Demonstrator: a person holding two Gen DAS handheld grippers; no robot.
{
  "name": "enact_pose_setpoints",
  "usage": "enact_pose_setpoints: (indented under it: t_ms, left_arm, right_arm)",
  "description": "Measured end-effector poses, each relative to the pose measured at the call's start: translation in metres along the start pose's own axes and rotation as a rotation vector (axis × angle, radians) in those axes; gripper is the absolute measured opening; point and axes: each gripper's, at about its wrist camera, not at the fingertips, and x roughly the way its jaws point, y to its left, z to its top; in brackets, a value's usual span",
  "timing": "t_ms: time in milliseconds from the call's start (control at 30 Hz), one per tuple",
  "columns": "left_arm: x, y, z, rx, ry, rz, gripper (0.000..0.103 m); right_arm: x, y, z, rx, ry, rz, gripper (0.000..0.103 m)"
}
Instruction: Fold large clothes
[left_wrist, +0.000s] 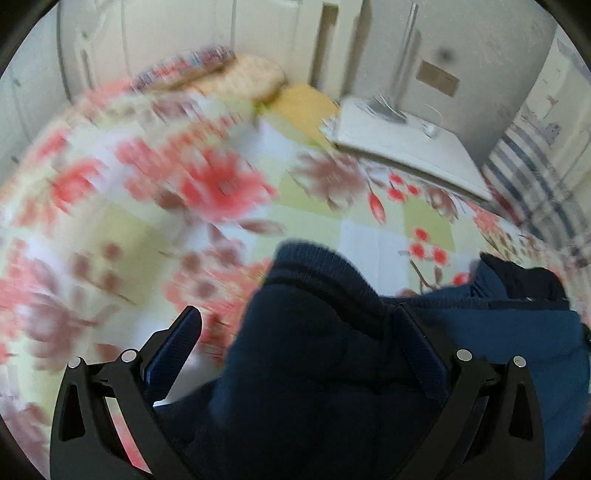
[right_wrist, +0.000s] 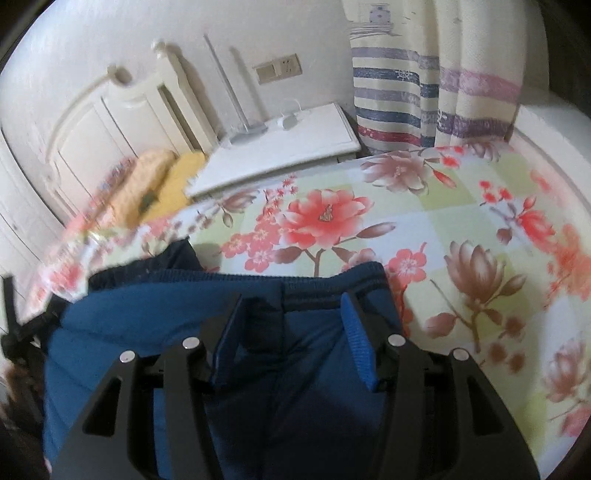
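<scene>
Floral bedsheet (blurred) under navy garment.

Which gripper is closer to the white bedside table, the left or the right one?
Cannot tell. Both the left gripper and the right gripper are over the blue garment; the white bedside table lies beyond both.

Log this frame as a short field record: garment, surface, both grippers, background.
garment: dark blue jacket, ribbed hem, bunched on the bed
surface: floral bedsheet
left gripper: jaws wide apart, fabric lying between them
right gripper: jaws apart, over the hem edge
background: white nightstand, striped curtain, yellow pillow
image quality: left wrist view motion-blurred
</scene>
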Motion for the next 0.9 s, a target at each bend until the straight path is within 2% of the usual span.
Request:
enact_pose_setpoints:
  t_ms: [33, 67, 100, 133, 200, 267, 300, 367, 400, 467, 533, 600, 667, 733, 800, 900]
  left_arm:
    - [-0.013, -0.003, 0.001, 0.009, -0.051, 0.043, 0.098]
    - [-0.034, -0.008, 0.0, 0.019, -0.134, 0.057, 0.098]
    - [-0.052, -0.013, -0.001, 0.025, -0.196, 0.009, 0.098]
    - [-0.062, -0.02, -0.002, 0.036, -0.214, -0.039, 0.098]
    - [-0.073, -0.048, -0.006, 0.117, -0.203, -0.095, 0.098]
    - [-0.067, -0.077, -0.013, 0.218, -0.17, -0.115, 0.098]
    - [-0.06, -0.09, -0.02, 0.265, -0.141, -0.122, 0.098]
    - [-0.032, -0.114, -0.036, 0.381, -0.032, -0.102, 0.099]
    - [-0.02, -0.117, -0.039, 0.391, 0.008, -0.096, 0.099]
    - [-0.022, -0.106, -0.033, 0.342, 0.011, -0.134, 0.099]
    - [-0.024, -0.087, -0.023, 0.315, -0.016, -0.104, 0.099]
    - [-0.022, -0.068, -0.019, 0.26, -0.019, -0.106, 0.099]
    - [-0.013, -0.039, -0.014, 0.141, 0.022, -0.184, 0.099]
    - [-0.008, -0.03, -0.012, 0.097, 0.028, -0.223, 0.099]
    - [-0.005, -0.031, -0.014, 0.09, 0.02, -0.217, 0.099]
    - [-0.004, -0.035, -0.014, 0.093, 0.016, -0.198, 0.099]
  right_arm:
    - [-0.009, 0.01, 0.002, -0.024, -0.005, -0.057, 0.059]
    - [-0.022, 0.024, 0.002, -0.054, -0.04, -0.055, 0.061]
    - [-0.033, 0.035, 0.001, -0.084, -0.071, -0.032, 0.064]
    - [-0.042, 0.05, 0.0, -0.127, -0.098, -0.01, 0.07]
    - [-0.047, 0.089, -0.006, -0.228, -0.097, 0.0, 0.074]
    - [-0.034, 0.125, -0.015, -0.333, -0.044, 0.016, 0.075]
    - [-0.026, 0.137, -0.019, -0.37, -0.029, 0.009, 0.075]
    - [-0.006, 0.155, -0.031, -0.44, 0.019, -0.032, 0.077]
    - [0.002, 0.157, -0.033, -0.448, 0.045, -0.041, 0.078]
    - [0.0, 0.145, -0.024, -0.398, 0.051, -0.02, 0.079]
    - [-0.003, 0.122, -0.017, -0.359, 0.031, -0.068, 0.082]
    - [-0.004, 0.083, -0.008, -0.259, 0.027, -0.12, 0.083]
    - [-0.001, 0.041, -0.005, -0.131, 0.039, -0.079, 0.085]
    - [0.0, 0.012, -0.011, -0.028, 0.021, 0.0, 0.085]
    - [0.002, 0.006, -0.016, 0.003, -0.001, 0.028, 0.085]
    - [0.004, 0.012, -0.019, -0.027, -0.01, -0.009, 0.086]
